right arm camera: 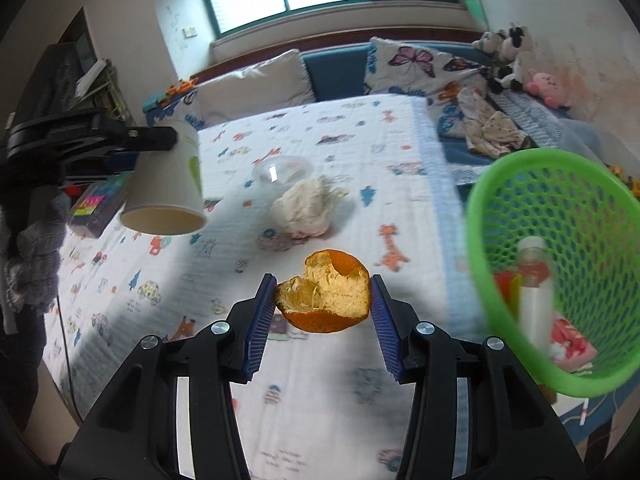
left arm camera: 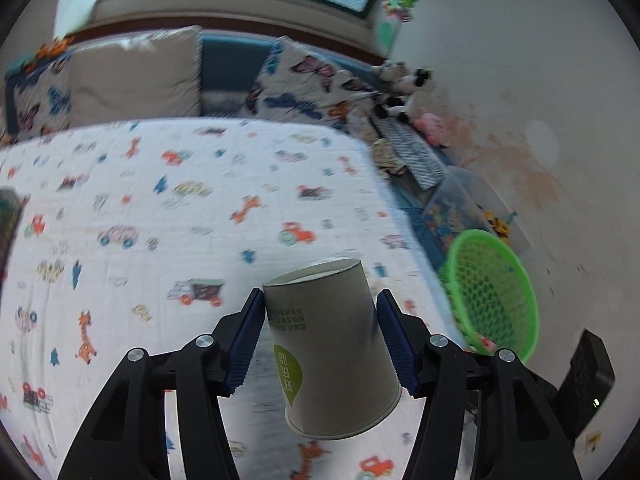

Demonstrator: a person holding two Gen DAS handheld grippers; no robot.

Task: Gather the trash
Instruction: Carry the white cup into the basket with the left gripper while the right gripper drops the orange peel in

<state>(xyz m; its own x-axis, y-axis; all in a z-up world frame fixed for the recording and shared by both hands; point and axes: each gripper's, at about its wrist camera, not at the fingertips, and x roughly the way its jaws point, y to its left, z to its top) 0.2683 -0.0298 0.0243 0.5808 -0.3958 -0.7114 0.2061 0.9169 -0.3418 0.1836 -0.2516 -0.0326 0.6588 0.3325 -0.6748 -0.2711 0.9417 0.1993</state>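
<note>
My left gripper is shut on a white paper cup with a green logo, held upside down above the bed; the cup also shows at the left of the right wrist view. My right gripper is shut on a piece of orange peel, held above the bed. A green mesh basket stands at the bed's right edge and holds a plastic bottle and wrappers; it also shows in the left wrist view. A crumpled tissue and a clear plastic lid lie on the bed.
The bed has a white sheet printed with cars and giraffes. Pillows and plush toys line the headboard. Clothes lie at the right. A dark box lies at the bed's left edge.
</note>
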